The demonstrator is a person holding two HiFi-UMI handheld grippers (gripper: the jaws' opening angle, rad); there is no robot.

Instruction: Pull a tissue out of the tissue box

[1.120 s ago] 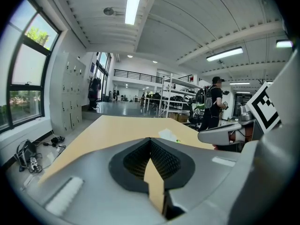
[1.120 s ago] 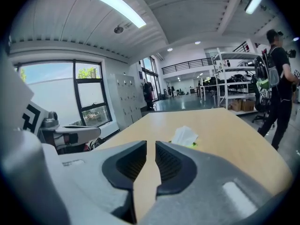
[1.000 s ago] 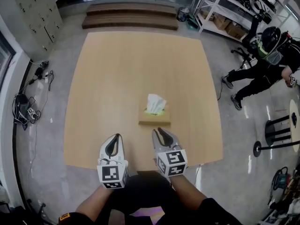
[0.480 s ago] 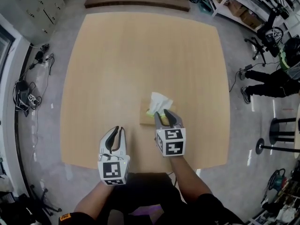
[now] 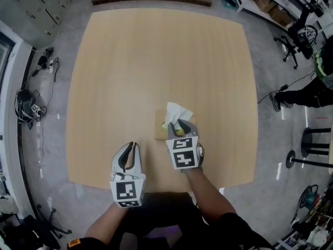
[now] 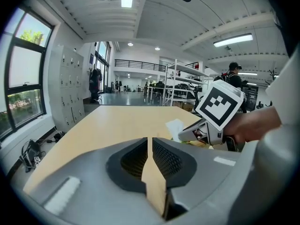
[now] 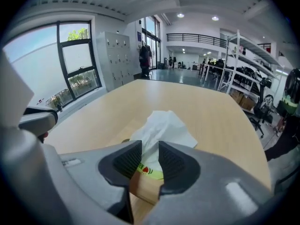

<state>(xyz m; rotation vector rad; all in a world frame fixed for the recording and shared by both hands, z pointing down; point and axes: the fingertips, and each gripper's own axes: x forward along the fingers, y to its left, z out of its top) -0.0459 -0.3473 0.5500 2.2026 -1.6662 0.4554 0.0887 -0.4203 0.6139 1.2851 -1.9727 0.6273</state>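
Note:
A wooden tissue box lies on the light wooden table, with a white tissue standing up out of its top. My right gripper points steeply down over the box. Its jaws are closing, and in the right gripper view the tissue rises between and just beyond the pads without being pinched. The box shows below the jaws. My left gripper hovers near the table's front edge, left of the box, shut and empty. In the left gripper view its tips meet.
A person in dark clothes is on the floor to the right, near a stool. Shelving stands at the back right. Cables lie on the floor to the left. Bare tabletop stretches beyond the box.
My right gripper moved forward and down onto the tissue box and its jaws spread wider. The left gripper edged forward a little.

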